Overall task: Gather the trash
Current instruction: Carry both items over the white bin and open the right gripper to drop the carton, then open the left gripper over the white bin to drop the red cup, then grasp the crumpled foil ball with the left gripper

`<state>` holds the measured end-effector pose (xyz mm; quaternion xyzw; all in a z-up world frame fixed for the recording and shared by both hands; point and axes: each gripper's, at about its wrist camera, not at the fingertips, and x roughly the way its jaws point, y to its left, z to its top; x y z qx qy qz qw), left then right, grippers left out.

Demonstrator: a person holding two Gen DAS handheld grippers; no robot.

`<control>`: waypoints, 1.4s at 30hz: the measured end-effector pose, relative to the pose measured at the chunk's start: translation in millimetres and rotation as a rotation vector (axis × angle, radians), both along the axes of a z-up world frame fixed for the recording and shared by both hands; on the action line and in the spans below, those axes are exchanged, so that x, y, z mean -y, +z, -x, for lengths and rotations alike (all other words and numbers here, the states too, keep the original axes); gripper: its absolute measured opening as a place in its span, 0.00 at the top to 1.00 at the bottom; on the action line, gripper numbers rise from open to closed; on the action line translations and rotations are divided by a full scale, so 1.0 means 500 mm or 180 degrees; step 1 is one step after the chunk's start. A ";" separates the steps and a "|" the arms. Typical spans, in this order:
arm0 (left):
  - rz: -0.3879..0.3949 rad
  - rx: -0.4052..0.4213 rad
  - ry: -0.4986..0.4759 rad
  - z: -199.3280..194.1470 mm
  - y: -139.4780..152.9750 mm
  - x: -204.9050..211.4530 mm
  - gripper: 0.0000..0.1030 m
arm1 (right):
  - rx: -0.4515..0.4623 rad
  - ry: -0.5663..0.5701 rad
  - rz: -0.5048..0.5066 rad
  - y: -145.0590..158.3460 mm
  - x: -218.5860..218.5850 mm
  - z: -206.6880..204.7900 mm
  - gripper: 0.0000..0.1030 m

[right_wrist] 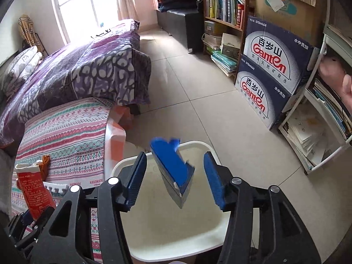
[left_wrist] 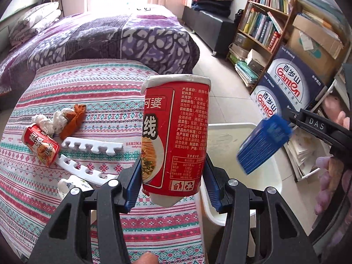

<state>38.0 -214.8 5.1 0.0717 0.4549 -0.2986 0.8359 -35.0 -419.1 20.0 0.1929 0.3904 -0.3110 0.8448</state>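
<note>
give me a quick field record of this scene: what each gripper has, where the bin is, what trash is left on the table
left gripper: shut on the red noodle cup, held upright over the table edge
right gripper: open; blue box loose between its fingers, blurred, above the bin
bin: white bin on the floor beside the table
table: striped cloth
trash left: red wrapper, crumpled tissues, orange scrap, two white foam strips
</note>
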 end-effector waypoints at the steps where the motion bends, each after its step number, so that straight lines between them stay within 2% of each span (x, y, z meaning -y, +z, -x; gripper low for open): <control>1: 0.0006 -0.0016 -0.0035 0.005 -0.002 0.007 0.51 | 0.0000 -0.0038 0.0011 0.002 0.006 0.006 0.43; 7: -0.0007 -0.0034 -0.0232 0.038 -0.004 0.061 0.50 | 0.0083 -0.0230 0.0022 0.021 0.037 0.042 0.27; 16: -0.0028 -0.0082 -0.0487 0.066 -0.010 0.127 0.50 | 0.0155 -0.0321 -0.0014 0.040 0.064 0.066 0.23; 20: 0.0050 -0.0119 -0.0533 0.064 -0.004 0.148 0.48 | 0.0178 -0.0358 -0.0004 0.043 0.066 0.068 0.20; 21: 0.0092 -0.0129 -0.0553 0.063 -0.001 0.151 0.46 | 0.0187 -0.0381 -0.0005 0.044 0.068 0.070 0.20; 23: 0.0157 -0.0160 -0.0598 0.060 0.002 0.151 0.25 | 0.0205 -0.0419 -0.0028 0.045 0.070 0.072 0.17; 26: 0.0192 -0.0166 -0.0544 0.049 0.004 0.134 0.21 | 0.0214 -0.0463 -0.0077 0.043 0.075 0.073 0.14; 31: 0.0067 -0.0178 -0.0428 0.027 -0.004 0.082 0.21 | 0.0182 -0.0391 -0.0104 0.037 0.059 0.060 0.10; 37: -0.0147 -0.0099 -0.0373 0.012 0.006 -0.009 0.21 | 0.0035 -0.0069 -0.0143 0.019 0.016 0.023 0.08; 42: -0.0376 -0.0215 -0.0483 0.007 0.006 -0.094 0.19 | -0.0152 0.0278 -0.0145 0.000 -0.040 -0.014 0.07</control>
